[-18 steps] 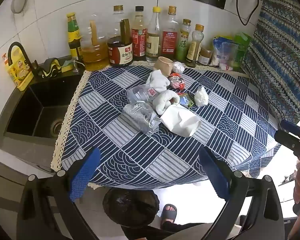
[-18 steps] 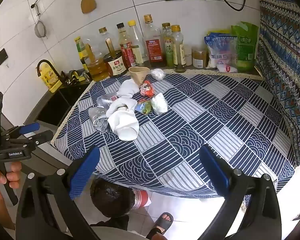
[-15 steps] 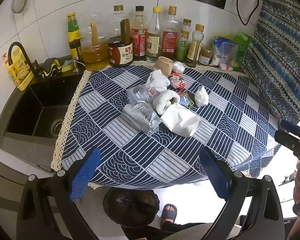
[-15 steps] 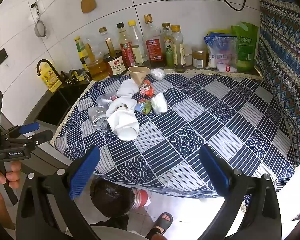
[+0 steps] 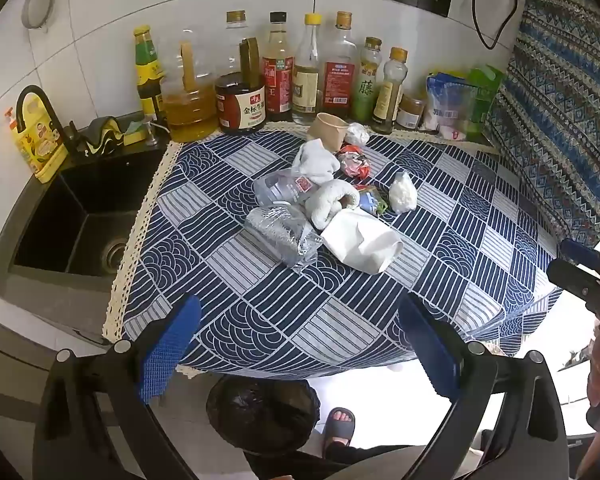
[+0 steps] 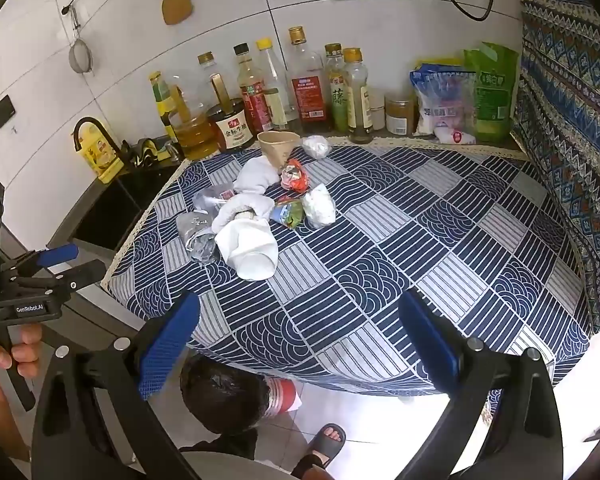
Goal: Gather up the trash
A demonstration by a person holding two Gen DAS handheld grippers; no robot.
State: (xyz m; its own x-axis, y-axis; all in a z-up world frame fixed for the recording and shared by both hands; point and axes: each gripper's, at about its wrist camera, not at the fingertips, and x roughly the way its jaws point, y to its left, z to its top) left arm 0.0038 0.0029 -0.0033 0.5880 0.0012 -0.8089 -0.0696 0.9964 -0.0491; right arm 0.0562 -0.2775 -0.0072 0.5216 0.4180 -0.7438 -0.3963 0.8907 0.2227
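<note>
Blue-padded grippers, both released, above a trash pile that has not moved.

Nothing differs from the earlier frames: the left gripper [image 5: 300, 344] and right gripper [image 6: 300, 340] stay wide apart with nothing between the jaws, and the trash [image 5: 324, 208] lies as before in the middle of the tablecloth [image 6: 420, 240]: a paper cup [image 6: 278, 148], white bag [image 6: 248, 248], crushed bottles [image 5: 284, 236] and wrappers [image 6: 294, 176]. A bin [image 5: 262, 412] with a black liner stands on the floor below the table edge. Readable writing: "GenRobot.AI" on the left gripper's body, "金标生抽" on the dark sauce jar [image 5: 240, 102], "藤" on a green bottle [image 5: 366, 84].
</note>
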